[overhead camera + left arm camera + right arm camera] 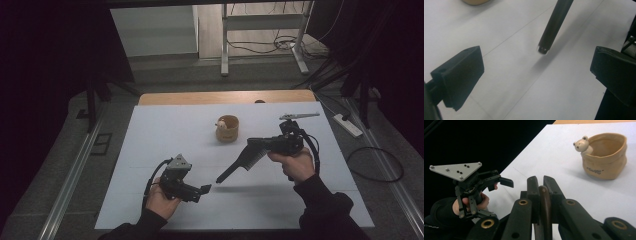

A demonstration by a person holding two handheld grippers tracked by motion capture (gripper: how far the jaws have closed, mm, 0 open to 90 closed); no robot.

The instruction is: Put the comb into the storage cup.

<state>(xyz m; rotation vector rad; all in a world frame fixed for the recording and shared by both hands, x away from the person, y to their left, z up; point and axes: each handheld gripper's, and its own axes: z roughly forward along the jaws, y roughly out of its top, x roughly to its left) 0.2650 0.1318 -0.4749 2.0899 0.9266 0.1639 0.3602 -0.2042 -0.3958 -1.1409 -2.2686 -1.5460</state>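
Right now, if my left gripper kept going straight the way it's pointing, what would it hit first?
Probably the brush handle: its free end hangs between the open jaws of the left gripper, ahead of them, above the white table. How far ahead is hard to judge.

The right tongs (543,192) are closed on a thin dark brown handle (545,215) that stands between their jaws. Beyond them, a tan pot (605,157) with a small bear (582,144) on its rim stands on the white counter (554,157). At the left, a hand (471,203) holds the left tongs (504,182).
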